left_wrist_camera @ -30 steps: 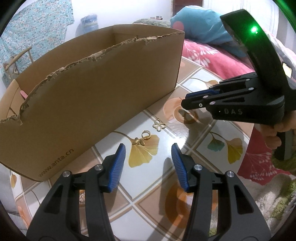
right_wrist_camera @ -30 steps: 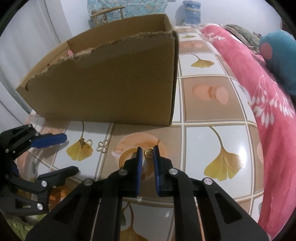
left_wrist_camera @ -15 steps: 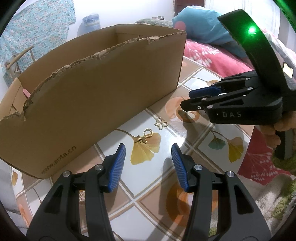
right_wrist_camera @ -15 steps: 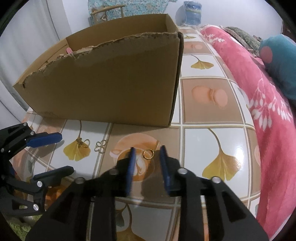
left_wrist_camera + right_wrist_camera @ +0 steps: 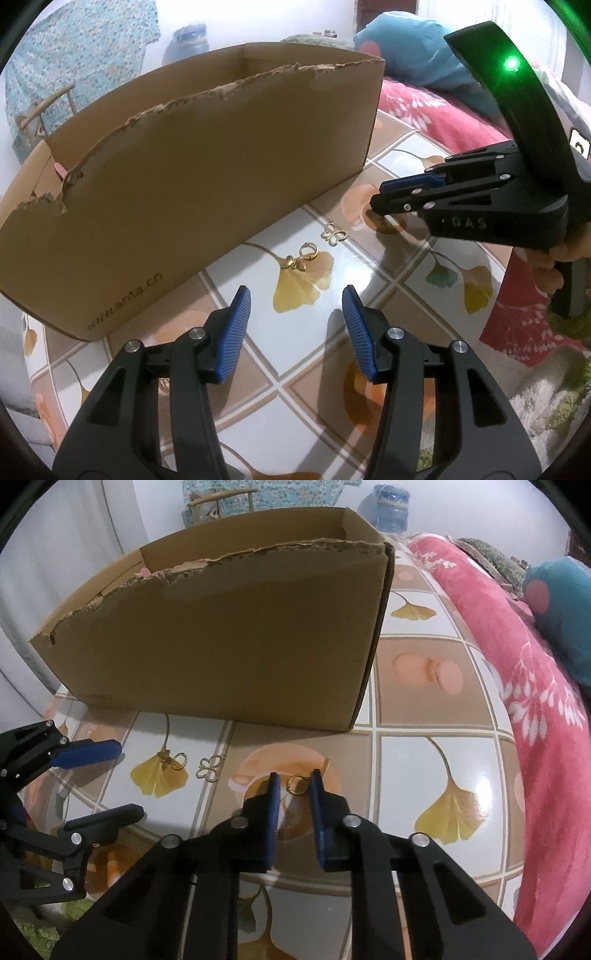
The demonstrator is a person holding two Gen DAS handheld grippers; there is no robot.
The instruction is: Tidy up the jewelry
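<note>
Between the pads of the right gripper [image 5: 293, 788] lies a small gold ring [image 5: 295, 785], flat on the tiled desk [image 5: 476, 771] in front of the torn cardboard box [image 5: 229, 635]; those jaws have just been closing after spreading wider half a second ago, and the ring sits in the narrow gap now; whether the pads already press on it I cannot tell; I judge this a second try at the pinch, so the ring is not yet secured for the box. To the left, the left gripper [image 5: 295, 321] hangs with its jaws half apart and nothing between them, as a second ago; a gold charm earring [image 5: 303, 258] and a butterfly piece [image 5: 333, 233] lie ahead of it on the desk, just beside the box wall, both untouched.
</note>
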